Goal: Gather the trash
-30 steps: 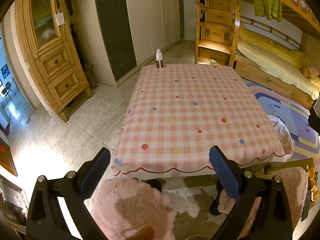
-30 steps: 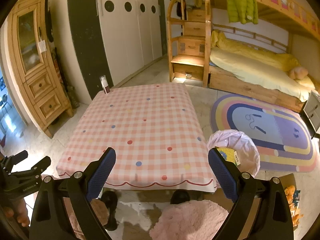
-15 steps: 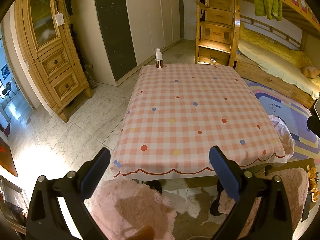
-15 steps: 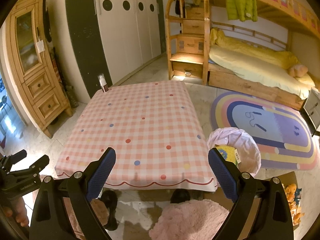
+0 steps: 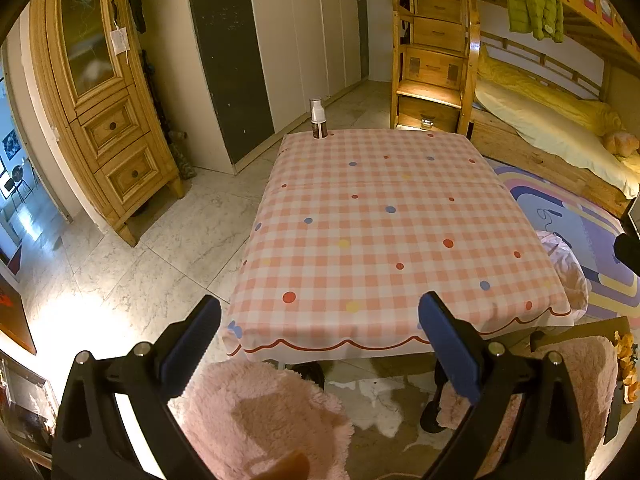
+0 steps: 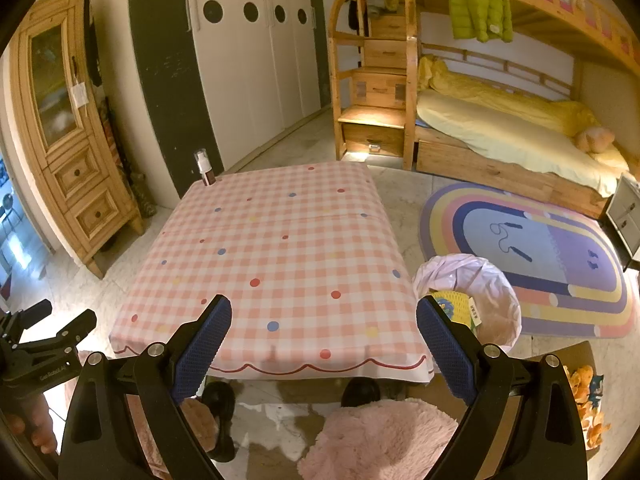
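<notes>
A table under a pink checked cloth [image 5: 380, 232] [image 6: 280, 264] fills the middle of both views. Its only load is a small pump bottle [image 5: 318, 118] [image 6: 205, 168] at the far left corner. To the table's right stands a bin lined with a pale pink bag [image 6: 474, 296] [image 5: 564, 256], with a yellow package [image 6: 452, 304] inside. My left gripper [image 5: 320, 348] is open and holds nothing, raised before the table's near edge. My right gripper [image 6: 324, 348] is open and holds nothing too, at the same edge. The left gripper's black body [image 6: 36, 356] shows at the right wrist view's left edge.
Two pink fluffy stools [image 5: 260, 412] [image 6: 380, 436] stand under the near edge. A wooden cabinet [image 5: 100, 92] stands left, white wardrobes behind. Right are a bunk bed [image 6: 512, 132] with step drawers and a rainbow rug [image 6: 540, 248]. A cardboard box with orange items [image 6: 584, 400] sits near right.
Both views have shifted only slightly, with the right gripper drawn back a little and tilted. Both grippers stay open and the table looks the same.
</notes>
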Demonstrator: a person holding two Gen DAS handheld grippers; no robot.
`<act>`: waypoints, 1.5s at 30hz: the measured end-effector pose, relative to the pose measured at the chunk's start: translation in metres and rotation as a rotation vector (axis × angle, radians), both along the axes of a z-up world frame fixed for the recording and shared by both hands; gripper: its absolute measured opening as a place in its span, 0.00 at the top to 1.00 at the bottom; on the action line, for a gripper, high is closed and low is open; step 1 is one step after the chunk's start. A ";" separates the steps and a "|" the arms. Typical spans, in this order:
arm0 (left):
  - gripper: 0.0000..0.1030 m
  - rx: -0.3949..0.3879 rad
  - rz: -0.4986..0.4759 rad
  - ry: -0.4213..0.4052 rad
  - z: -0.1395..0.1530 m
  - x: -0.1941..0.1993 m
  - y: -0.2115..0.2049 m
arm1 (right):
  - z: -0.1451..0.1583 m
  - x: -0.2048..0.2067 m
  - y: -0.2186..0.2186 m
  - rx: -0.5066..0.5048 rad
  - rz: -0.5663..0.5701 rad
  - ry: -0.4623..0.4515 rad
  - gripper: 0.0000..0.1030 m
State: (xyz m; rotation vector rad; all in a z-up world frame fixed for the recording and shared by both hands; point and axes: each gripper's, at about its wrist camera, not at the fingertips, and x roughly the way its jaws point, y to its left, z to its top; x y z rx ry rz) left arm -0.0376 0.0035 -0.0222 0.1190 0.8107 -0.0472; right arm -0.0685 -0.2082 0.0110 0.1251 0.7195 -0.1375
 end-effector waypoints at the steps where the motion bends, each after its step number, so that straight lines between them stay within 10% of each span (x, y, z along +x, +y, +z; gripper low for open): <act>1: 0.07 -0.001 0.000 0.000 0.001 0.000 0.000 | 0.000 0.000 0.000 0.000 0.000 0.000 0.10; 45: 0.07 0.001 -0.028 -0.007 0.002 0.001 0.000 | -0.004 -0.006 -0.016 0.002 -0.054 -0.004 0.10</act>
